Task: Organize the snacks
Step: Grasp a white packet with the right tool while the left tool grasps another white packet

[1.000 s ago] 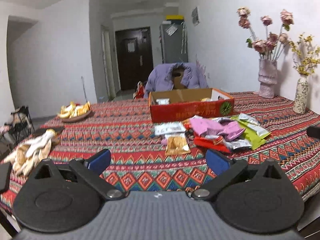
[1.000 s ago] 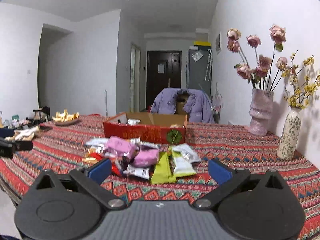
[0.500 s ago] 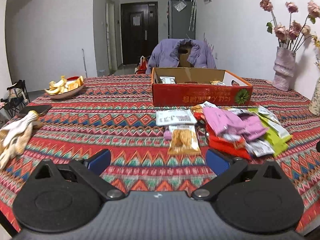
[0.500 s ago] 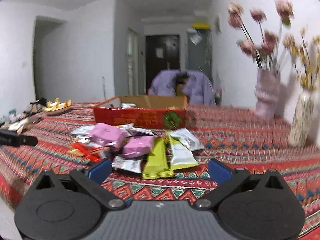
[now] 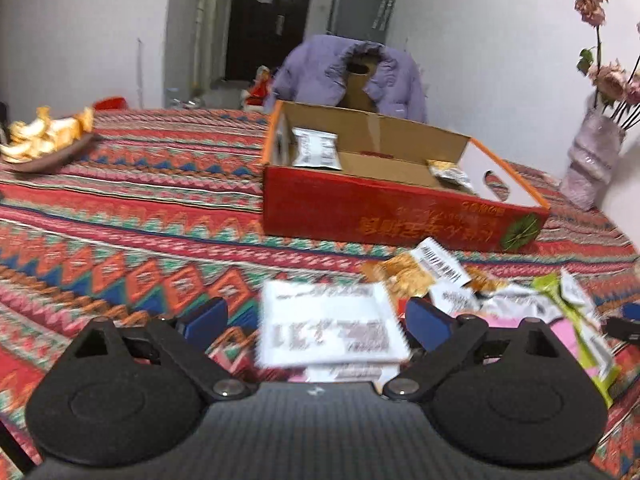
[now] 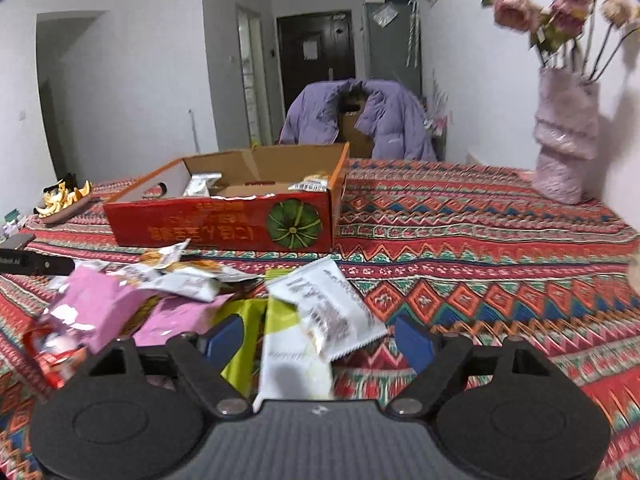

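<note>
A pile of snack packets lies on the patterned tablecloth in front of a red cardboard box (image 5: pixel 400 220), also in the right wrist view (image 6: pixel 224 224). The box holds a few packets (image 5: pixel 316 152). My left gripper (image 5: pixel 316 320) is open, its jaws on either side of a white packet (image 5: pixel 328 328) at the pile's left end. My right gripper (image 6: pixel 318 338) is open over a white packet (image 6: pixel 328 312) lying on a white-and-green one (image 6: pixel 292 352). Pink packets (image 6: pixel 100 312) lie to its left. Neither gripper holds anything.
A plate of orange peels (image 5: pixel 44 140) sits far left on the table. A pink vase with dried roses (image 6: pixel 564 136) stands at the right by the wall. A chair draped with a purple jacket (image 5: pixel 348 72) stands behind the box. The tablecloth (image 6: pixel 480 240) shows to the right of the box.
Both grippers have moved forward and down towards the snack pile. The packets now sit between the open jaws of each. Nothing has been grasped.
</note>
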`<state>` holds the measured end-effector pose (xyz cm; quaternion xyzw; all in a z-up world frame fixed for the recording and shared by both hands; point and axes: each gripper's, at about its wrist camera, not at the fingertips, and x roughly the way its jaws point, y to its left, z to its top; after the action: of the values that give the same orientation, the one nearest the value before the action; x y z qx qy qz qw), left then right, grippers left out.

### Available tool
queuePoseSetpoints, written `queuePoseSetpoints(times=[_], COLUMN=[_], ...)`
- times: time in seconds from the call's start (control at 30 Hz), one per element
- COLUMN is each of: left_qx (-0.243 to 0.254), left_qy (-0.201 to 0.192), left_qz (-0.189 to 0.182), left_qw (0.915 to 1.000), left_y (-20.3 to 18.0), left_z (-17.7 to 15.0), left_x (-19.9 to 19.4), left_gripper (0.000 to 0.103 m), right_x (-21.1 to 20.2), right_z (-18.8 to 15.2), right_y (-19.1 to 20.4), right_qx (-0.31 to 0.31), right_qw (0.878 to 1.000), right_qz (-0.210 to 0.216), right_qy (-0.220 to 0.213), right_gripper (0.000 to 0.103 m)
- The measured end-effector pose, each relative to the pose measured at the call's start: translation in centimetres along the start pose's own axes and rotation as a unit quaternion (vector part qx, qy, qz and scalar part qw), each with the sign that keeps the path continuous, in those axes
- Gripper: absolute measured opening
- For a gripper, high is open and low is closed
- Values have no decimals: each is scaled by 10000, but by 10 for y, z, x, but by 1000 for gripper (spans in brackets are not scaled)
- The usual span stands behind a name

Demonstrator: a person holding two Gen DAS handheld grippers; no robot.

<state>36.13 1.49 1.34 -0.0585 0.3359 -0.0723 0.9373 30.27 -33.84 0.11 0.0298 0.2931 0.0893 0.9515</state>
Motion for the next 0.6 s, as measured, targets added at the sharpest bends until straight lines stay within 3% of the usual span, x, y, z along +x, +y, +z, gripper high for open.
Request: queuePoseSetpoints(times=[0.1,0.2,0.33,0.43,0.47,0.5,0.6], left_qx=[-87,-85,-194,-224,-193,-171,-188], left_qy=[142,242,251,205,186,174,113], left_qz=[-212,-210,-179,-195,-178,-145,-91], left_qw=[9996,9994,9993,9993,9995,9996,9997], left_y=[-1,-4,-1,0,-1,-2,-3], left_z=[3,1,-1,-1,0,1,1], left_x=[15,26,31,30,29,27,20], left_gripper=[98,98,79,70,66,66,63], right_x=[27,43,57,61,60,59,56], right_z=[9,14,15,13,12,12,8], right_y=[-10,-17,-24,-31,-34,-37,-39], right_qx=[33,50,60,313,463,590,704], right_qw=[9998,9995,9992,9980,9969,9961,9955], right_qz=[141,257,352,503,599,630,614], right_qy=[148,202,190,205,195,200,171], right_gripper=[75,75,74,64,52,47,47])
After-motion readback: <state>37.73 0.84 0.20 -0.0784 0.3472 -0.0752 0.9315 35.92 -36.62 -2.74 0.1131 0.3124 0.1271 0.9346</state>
